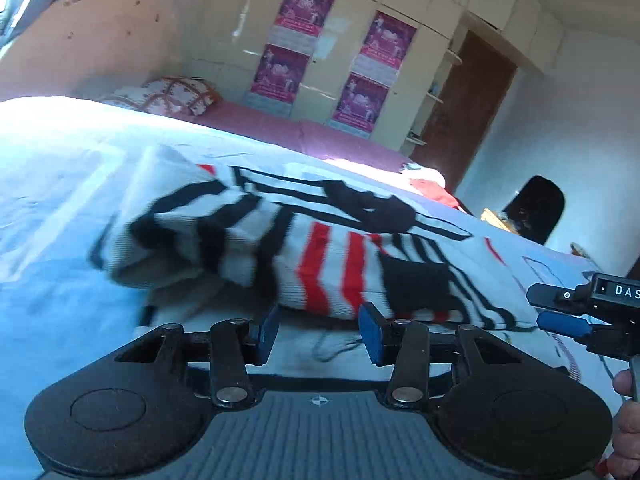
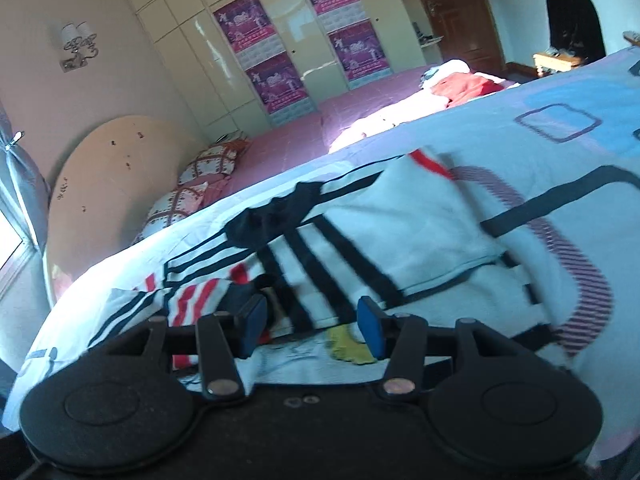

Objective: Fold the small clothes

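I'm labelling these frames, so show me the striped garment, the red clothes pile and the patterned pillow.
striped garment (image 1: 332, 264): left wrist view, on its red-striped middle.
red clothes pile (image 2: 464, 86): right wrist view, on the red cloth's centre.
patterned pillow (image 2: 212, 162): right wrist view, on its front face.

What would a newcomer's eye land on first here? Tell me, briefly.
First, the striped garment, white with black and red bands, lying rumpled on the pale bedspread right ahead of the open left tongs. Next, the four magenta posters on the cream wardrobe behind the bed. The right tongs are open too, over the same garment's black-striped part.
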A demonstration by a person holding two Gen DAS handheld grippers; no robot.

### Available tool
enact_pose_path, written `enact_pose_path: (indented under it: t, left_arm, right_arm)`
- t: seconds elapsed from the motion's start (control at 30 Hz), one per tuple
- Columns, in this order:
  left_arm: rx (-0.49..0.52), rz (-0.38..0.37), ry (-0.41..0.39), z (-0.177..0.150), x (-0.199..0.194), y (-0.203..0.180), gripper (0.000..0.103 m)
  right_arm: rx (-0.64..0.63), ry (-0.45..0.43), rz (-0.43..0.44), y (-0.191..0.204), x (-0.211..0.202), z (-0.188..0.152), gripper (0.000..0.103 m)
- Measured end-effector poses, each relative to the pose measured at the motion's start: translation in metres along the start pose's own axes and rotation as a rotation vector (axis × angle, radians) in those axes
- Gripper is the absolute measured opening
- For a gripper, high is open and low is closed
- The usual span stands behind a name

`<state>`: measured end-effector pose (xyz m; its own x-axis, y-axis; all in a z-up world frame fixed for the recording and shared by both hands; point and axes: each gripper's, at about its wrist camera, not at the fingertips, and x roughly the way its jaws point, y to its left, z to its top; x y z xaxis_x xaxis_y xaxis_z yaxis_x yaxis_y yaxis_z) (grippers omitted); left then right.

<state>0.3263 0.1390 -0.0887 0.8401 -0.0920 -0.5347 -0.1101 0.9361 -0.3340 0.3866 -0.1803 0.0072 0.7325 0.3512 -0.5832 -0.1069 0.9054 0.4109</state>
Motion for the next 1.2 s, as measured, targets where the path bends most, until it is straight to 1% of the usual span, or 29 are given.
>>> enact_pose_path:
  t: [0.13, 0.2, 0.27, 0.33, 0.37, 0.43, 0.47, 0.53, 0.6, 0.63, 0.67, 0.7, 0.77, 0.83, 0.93, 0.97, 1.0, 1.07, 1.1, 1.13, 1.2]
  left_arm:
    - [-0.040, 0.110, -0.004, 0.000, -0.011, 0.046, 0.044]
    - [-0.059, 0.139, 0.005, 0.003, -0.007, 0.064, 0.044]
    - [-0.064, 0.148, 0.014, 0.006, -0.003, 0.074, 0.044]
    - [-0.062, 0.147, 0.024, 0.006, 0.002, 0.081, 0.044]
    - [-0.056, 0.153, 0.025, 0.006, 0.004, 0.082, 0.044]
    - [-0.053, 0.153, 0.025, 0.007, 0.012, 0.080, 0.044]
    - [-0.053, 0.152, 0.022, 0.008, 0.014, 0.080, 0.044]
    - [-0.040, 0.155, 0.024, 0.010, 0.019, 0.078, 0.044]
    - [-0.041, 0.158, 0.023, 0.012, 0.022, 0.078, 0.044]
    - [-0.044, 0.156, 0.021, 0.014, 0.023, 0.077, 0.044]
    - [-0.042, 0.155, 0.022, 0.016, 0.025, 0.076, 0.044]
    - [-0.035, 0.157, 0.026, 0.018, 0.027, 0.074, 0.044]
    - [-0.008, 0.175, 0.038, 0.018, 0.033, 0.071, 0.044]
    - [0.008, 0.189, 0.038, 0.018, 0.035, 0.068, 0.044]
    - [0.012, 0.196, 0.041, 0.016, 0.034, 0.068, 0.043]
    - [0.011, 0.194, 0.042, 0.015, 0.034, 0.068, 0.043]
    - [0.011, 0.193, 0.042, 0.015, 0.033, 0.068, 0.043]
    - [0.015, 0.197, 0.040, 0.015, 0.031, 0.067, 0.043]
    - [0.017, 0.199, 0.040, 0.015, 0.031, 0.066, 0.043]
    - [0.016, 0.199, 0.040, 0.015, 0.030, 0.066, 0.043]
    - [0.009, 0.198, 0.042, 0.015, 0.029, 0.066, 0.043]
  right_arm:
    - [-0.006, 0.068, 0.075, 0.030, 0.039, -0.010, 0.050]
    - [-0.001, 0.094, 0.079, 0.038, 0.053, -0.014, 0.049]
    - [0.000, 0.101, 0.067, 0.040, 0.062, -0.015, 0.048]
    - [-0.014, 0.090, 0.039, 0.040, 0.068, -0.013, 0.047]
    - [-0.012, 0.090, 0.042, 0.040, 0.070, -0.012, 0.047]
    - [-0.002, 0.119, 0.032, 0.039, 0.079, -0.012, 0.046]
    - [0.008, 0.128, 0.031, 0.039, 0.082, -0.012, 0.046]
    - [0.048, 0.137, 0.061, 0.038, 0.086, -0.012, 0.045]
    - [0.059, 0.143, 0.073, 0.038, 0.092, -0.011, 0.027]
    - [0.043, 0.138, 0.071, 0.040, 0.094, -0.010, 0.024]
    - [0.014, 0.125, 0.072, 0.044, 0.093, -0.007, 0.018]
    - [-0.020, 0.106, 0.080, 0.048, 0.090, -0.004, 0.017]
    - [-0.120, 0.027, 0.085, 0.060, 0.076, 0.007, 0.017]
    - [-0.195, -0.051, 0.064, 0.065, 0.060, 0.020, 0.016]
    - [-0.234, -0.132, 0.004, 0.051, 0.036, 0.035, 0.016]
    - [-0.238, -0.142, -0.016, 0.042, 0.031, 0.038, 0.016]
    - [-0.239, -0.130, -0.035, 0.032, 0.031, 0.040, 0.016]
    - [-0.216, -0.061, -0.074, 0.010, 0.042, 0.036, 0.016]
    - [-0.200, -0.026, -0.071, 0.002, 0.048, 0.033, 0.016]
    - [-0.199, -0.011, -0.070, -0.002, 0.051, 0.029, 0.017]
    - [-0.205, -0.015, -0.067, -0.004, 0.052, 0.024, 0.017]
